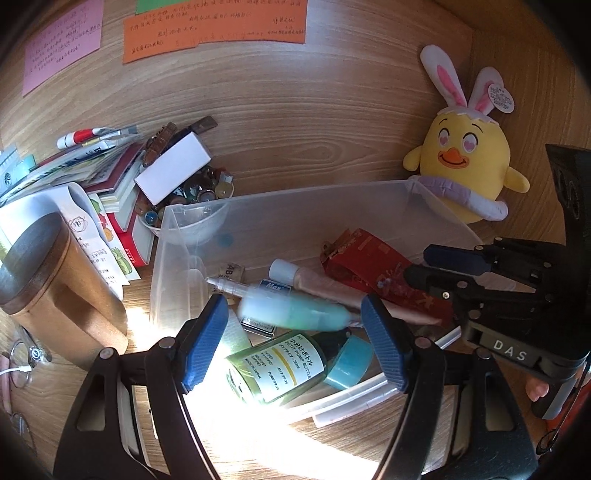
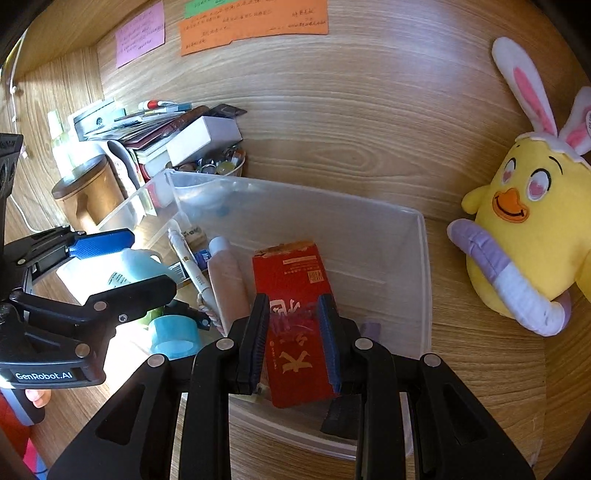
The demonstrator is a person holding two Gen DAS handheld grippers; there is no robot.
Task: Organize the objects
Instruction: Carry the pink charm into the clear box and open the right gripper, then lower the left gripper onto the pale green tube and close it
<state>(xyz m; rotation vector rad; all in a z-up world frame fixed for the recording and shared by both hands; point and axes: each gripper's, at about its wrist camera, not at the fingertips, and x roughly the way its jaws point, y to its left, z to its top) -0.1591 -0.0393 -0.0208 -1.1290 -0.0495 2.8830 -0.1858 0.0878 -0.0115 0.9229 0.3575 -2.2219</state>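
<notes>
A clear plastic bin (image 1: pixel 295 192) on the wooden desk holds a red packet (image 2: pixel 291 273), a pink tube (image 2: pixel 225 280), a white pen (image 2: pixel 188 262), a green pump bottle (image 1: pixel 280 365) and a blue tape roll (image 1: pixel 351 360). My left gripper (image 1: pixel 293 301) hangs over the bin's left side with its jaws wide. A pale blue bottle (image 1: pixel 295 314) lies crosswise between the pads, blurred, with a slight gap at each end. My right gripper (image 2: pixel 293 299) sits low over the red packet, its pads close together on a small clear packet of pink bits (image 2: pixel 290 319).
A yellow chick plush (image 2: pixel 528 236) with rabbit ears leans on the wall right of the bin. Left of the bin are a wooden canister (image 1: pixel 48 266), stacked books with a white box (image 1: pixel 173 166) and a bowl of badges (image 2: pixel 221 168). Paper notes (image 1: pixel 214 29) hang on the wall.
</notes>
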